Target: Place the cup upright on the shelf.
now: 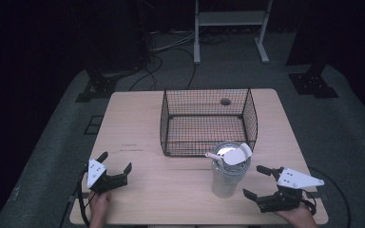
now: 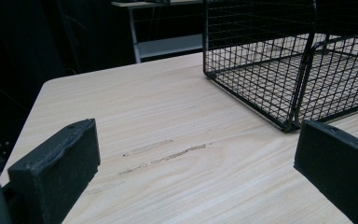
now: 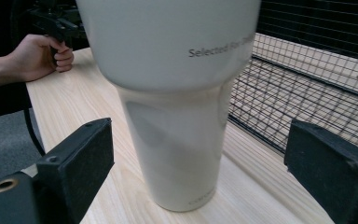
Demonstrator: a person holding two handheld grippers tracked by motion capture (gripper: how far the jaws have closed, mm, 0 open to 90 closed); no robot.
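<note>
A tall white tumbler (image 1: 226,173) (image 3: 177,102) stands upright on the wooden table (image 1: 171,185), just in front of a black wire basket (image 1: 208,122) (image 2: 289,60). A white spoon (image 1: 233,156) rests across its mouth. My right gripper (image 1: 255,182) (image 3: 200,163) is open beside the tumbler's right side, jaws wide apart and not touching it. My left gripper (image 1: 116,162) (image 2: 196,163) is open near the table's front left, over bare wood, with nothing between its jaws.
The basket holds nothing and sits at the table's middle back, with a round hole (image 1: 225,101) in the tabletop behind it. A white shelf frame (image 1: 230,28) and cables (image 1: 161,57) lie on the floor beyond. A person's hand (image 3: 42,56) holds the left gripper.
</note>
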